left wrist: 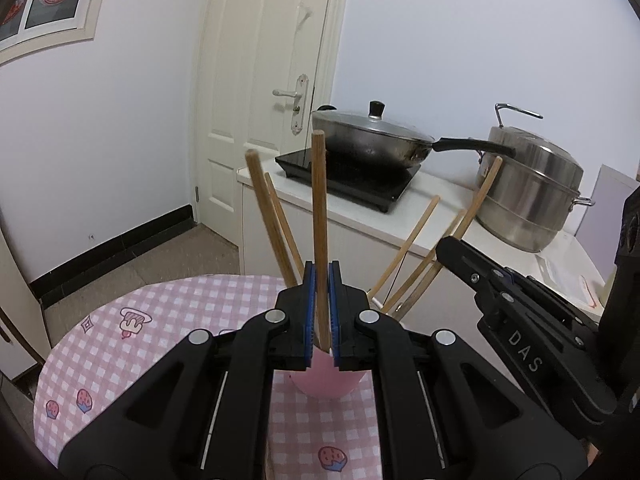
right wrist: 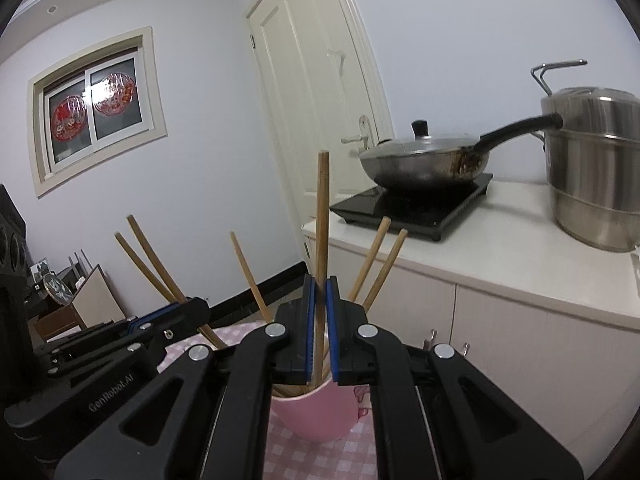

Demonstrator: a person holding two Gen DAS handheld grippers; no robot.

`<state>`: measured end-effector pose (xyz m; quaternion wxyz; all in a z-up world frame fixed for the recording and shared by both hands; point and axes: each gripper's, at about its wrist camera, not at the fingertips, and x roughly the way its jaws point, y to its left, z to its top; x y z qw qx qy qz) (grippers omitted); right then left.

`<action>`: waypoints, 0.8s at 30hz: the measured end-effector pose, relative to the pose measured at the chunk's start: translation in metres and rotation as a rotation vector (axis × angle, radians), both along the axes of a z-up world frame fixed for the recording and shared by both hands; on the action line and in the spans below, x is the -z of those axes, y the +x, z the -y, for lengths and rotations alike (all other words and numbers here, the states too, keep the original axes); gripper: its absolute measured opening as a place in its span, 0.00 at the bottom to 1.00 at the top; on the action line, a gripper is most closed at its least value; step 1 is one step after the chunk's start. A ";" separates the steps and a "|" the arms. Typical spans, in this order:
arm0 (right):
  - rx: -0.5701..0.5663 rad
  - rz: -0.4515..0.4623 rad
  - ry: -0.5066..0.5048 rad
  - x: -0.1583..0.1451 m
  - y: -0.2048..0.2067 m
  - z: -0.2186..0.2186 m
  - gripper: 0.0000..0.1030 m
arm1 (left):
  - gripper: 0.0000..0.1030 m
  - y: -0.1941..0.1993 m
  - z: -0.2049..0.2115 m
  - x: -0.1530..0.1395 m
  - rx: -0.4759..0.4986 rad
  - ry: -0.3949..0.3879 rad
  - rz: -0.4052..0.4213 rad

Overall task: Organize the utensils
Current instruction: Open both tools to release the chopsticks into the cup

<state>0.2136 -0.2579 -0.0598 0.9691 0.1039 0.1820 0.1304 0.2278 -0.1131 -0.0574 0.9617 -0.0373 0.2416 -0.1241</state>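
The left gripper (left wrist: 322,308) and right gripper (right wrist: 320,328) each pinch one upright chopstick (left wrist: 319,220) over the pink cup (right wrist: 312,416) on the checked surface (left wrist: 160,320); light, stiff, likely slippery sticks, best taken mid-shaft.

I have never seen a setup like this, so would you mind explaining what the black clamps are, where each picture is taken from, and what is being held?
There is no robot here: a person carries a hand-held gripper in each hand, and each has a camera looking forward along its two fingers. One picture comes from the left hand-held gripper, the other from the right hand-held gripper. Each is shut on one upright wooden chopstick, the left chopstick and the right chopstick, over a pink cup that already holds several more chopsticks. The cup stands on a table with a pink checked tablecloth. Behind, a lidded wok and a steel steamer pot sit on a white counter.
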 end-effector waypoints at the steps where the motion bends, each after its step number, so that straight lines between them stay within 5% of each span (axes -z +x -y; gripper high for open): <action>1: -0.002 -0.005 -0.001 0.001 0.000 -0.001 0.04 | 0.07 0.000 -0.001 0.000 0.003 0.000 -0.003; 17: 0.011 -0.028 0.035 -0.007 -0.015 0.007 0.08 | 0.08 -0.011 -0.009 -0.011 0.023 -0.010 -0.035; 24: 0.011 -0.014 0.043 -0.016 -0.036 0.008 0.28 | 0.08 -0.028 -0.017 -0.023 0.016 -0.005 -0.015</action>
